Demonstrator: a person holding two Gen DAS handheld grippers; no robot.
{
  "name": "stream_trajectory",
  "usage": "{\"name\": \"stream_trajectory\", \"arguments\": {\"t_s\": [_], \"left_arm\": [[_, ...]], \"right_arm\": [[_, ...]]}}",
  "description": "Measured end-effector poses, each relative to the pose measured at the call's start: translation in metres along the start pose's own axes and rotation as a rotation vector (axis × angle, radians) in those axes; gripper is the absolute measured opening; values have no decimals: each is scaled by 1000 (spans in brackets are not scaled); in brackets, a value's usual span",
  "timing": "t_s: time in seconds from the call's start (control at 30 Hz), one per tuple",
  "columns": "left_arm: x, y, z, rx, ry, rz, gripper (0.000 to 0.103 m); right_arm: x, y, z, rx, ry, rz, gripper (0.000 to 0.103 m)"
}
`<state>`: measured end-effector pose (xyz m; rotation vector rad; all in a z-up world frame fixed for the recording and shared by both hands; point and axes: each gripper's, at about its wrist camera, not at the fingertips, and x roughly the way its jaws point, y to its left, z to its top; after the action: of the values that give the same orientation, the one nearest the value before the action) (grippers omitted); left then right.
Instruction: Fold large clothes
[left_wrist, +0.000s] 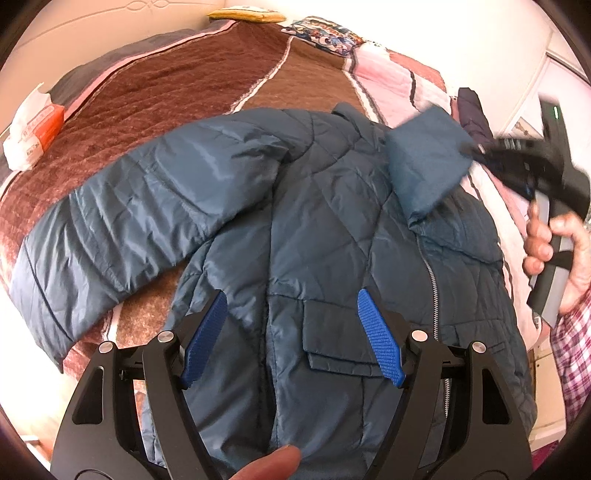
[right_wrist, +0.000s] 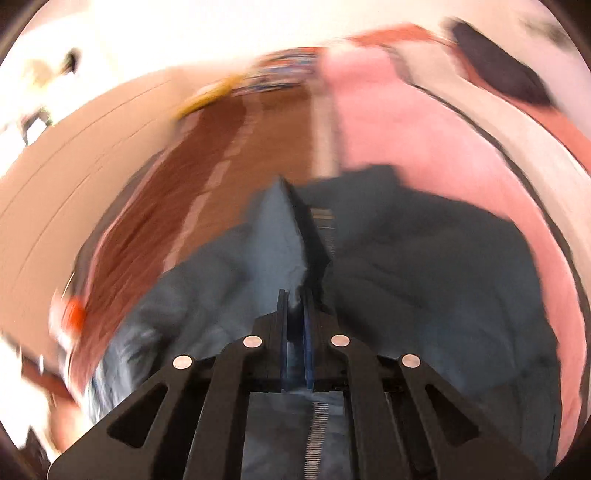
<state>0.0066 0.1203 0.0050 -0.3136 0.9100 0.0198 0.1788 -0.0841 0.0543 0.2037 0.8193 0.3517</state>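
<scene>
Blue quilted jacket (left_wrist: 325, 229) spread flat, left claw (left_wrist: 291, 336) wide, right claw (right_wrist: 295, 306) pinching its collar

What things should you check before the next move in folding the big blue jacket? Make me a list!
1. Right gripper pinching the jacket: ok, its blue pads are closed on a fold of fabric.
2. Which part is held: ok, the left wrist view shows the lifted flap by the collar, off the bed.
3. Left gripper free: ok, jaws wide open above the pocket, gripping nothing.
4. Left sleeve spread out: ok, it lies flat across the brown blanket.
5. Zipper closed: cannot tell, only part of it shows.
6. Grip firm enough: cannot tell, the right wrist view is blurred.
</scene>
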Motion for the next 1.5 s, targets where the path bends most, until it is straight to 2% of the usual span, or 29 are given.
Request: {"name": "stream_trajectory", "arguments": {"t_s": [0.1, 0.17, 0.27, 0.37, 0.47, 0.6, 0.8, 0.93, 1.13, 1.33, 1.5], "left_arm": [[-3, 1, 1, 2, -8, 1, 73], [-6, 3, 1, 1, -17, 5, 73], [-8, 7, 1, -6, -21, 14, 73], [-6, 10, 1, -12, -11, 23, 73], [-5, 11, 2, -12, -12, 25, 73], [-2, 22, 1, -38, -4, 54, 73], [0, 53, -6, -125, 27, 97, 73], [-5, 71, -16, -168, 31, 142, 73], [-15, 108, -26, -324, 35, 142, 73], [-22, 159, -42, -564, 26, 139, 74], [-17, 194, -61, -789, 8, 54, 74]], "right_arm": [[15, 48, -2, -127, 94, 106, 9], [19, 62, -6, -136, 126, 137, 9], [12, 64, -14, -108, 134, 185, 9], [5, 44, -20, -48, 168, 222, 9], [-3, 24, -29, 0, 176, 220, 9], [-5, 4, -49, 39, 203, 176, 9], [3, -10, -95, 45, 283, 142, 9], [8, -5, -120, -10, 327, 118, 9], [13, 5, -143, -94, 334, 66, 9], [12, 14, -161, -197, 313, 16, 9], [13, 12, -167, -201, 316, 11, 9]]}}
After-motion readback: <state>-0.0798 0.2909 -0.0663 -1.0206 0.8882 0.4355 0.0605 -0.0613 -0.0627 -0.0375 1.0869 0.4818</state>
